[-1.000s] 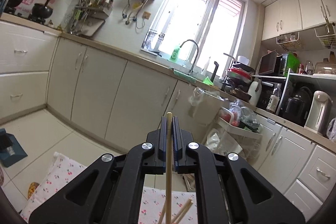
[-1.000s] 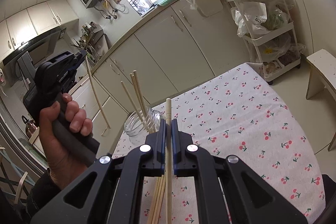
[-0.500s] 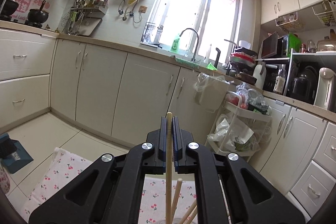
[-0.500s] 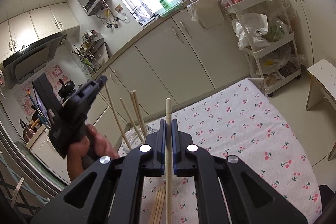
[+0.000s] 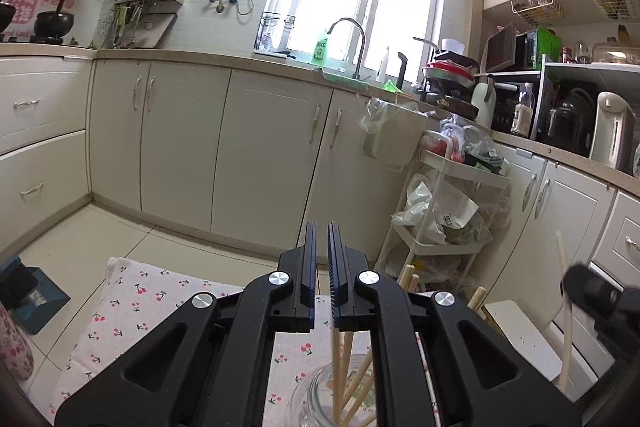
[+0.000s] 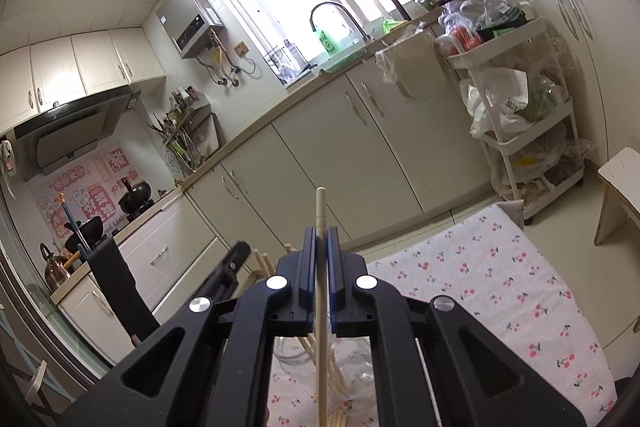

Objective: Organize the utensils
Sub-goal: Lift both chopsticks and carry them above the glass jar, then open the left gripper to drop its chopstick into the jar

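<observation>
My left gripper [image 5: 321,227] is open by a narrow gap and empty, right above a clear glass jar [image 5: 316,399] that holds several wooden chopsticks [image 5: 338,367]. My right gripper [image 6: 321,233] is shut on one wooden chopstick [image 6: 320,211], held upright over the same jar [image 6: 288,351]. In the left wrist view the right gripper [image 5: 600,297] shows blurred at the right edge with its chopstick [image 5: 565,315]. In the right wrist view the left gripper [image 6: 228,267] shows at the left, blurred.
The jar stands on a table with a white cherry-print cloth [image 6: 500,279]. Cream kitchen cabinets [image 5: 256,155], a sink tap [image 5: 352,39] and a white rolling cart [image 5: 440,211] with bags stand behind. A white stool [image 6: 620,187] is at the right.
My left gripper has opened and let its chopstick drop into the jar. My right gripper has tilted up and moved over the jar, still holding its chopstick.
</observation>
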A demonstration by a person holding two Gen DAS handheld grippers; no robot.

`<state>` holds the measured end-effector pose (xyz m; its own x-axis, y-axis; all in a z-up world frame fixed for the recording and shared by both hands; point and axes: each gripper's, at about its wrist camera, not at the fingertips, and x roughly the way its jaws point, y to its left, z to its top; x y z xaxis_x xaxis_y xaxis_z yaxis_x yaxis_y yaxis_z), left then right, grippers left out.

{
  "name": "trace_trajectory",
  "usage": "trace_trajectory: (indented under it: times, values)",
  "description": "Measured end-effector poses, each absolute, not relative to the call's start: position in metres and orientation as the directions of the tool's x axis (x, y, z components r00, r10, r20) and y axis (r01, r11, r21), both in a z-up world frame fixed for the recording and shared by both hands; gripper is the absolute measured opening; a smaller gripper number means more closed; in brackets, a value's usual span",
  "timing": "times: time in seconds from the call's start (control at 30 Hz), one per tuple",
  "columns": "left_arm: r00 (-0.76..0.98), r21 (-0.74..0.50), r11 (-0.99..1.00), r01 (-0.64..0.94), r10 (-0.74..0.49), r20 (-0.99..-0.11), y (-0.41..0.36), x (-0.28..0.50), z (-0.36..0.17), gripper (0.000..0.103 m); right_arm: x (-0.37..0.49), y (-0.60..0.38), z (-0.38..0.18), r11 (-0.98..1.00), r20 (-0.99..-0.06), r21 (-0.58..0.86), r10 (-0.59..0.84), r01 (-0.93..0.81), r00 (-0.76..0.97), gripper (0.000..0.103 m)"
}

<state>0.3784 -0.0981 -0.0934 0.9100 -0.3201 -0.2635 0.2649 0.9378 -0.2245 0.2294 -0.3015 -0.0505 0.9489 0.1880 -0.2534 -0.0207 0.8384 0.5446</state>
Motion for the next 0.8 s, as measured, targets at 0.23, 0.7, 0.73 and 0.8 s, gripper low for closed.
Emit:
trace_trajectory:
  times: [0.23,0.7,0.73,0.8]
  values:
    - [0.919,-0.251,0.936,0.246,-0.307,-0.247,-0.071,0.356,-0.084,0.038,0.243,-0.286,-0.024,0.845,-0.166,0.531,0.167,-0.055,0.972,0.006]
    - [0.891,-0.3,0.933,0.198,-0.299,-0.341,-0.028,0.317,-0.108,0.046,0.299,-0.252,-0.02,0.886,-0.117,0.463,0.094,-0.03,0.989,0.006]
    - [0.888,-0.303,0.933,0.196,-0.3,-0.349,-0.027,0.316,-0.11,0.047,0.301,-0.252,-0.021,0.889,-0.118,0.457,0.084,-0.021,0.99,0.006]
    - [0.884,-0.305,0.934,0.187,-0.295,-0.364,-0.025,0.315,-0.114,0.047,0.307,-0.25,-0.024,0.898,-0.118,0.44,0.06,-0.003,0.991,0.006]
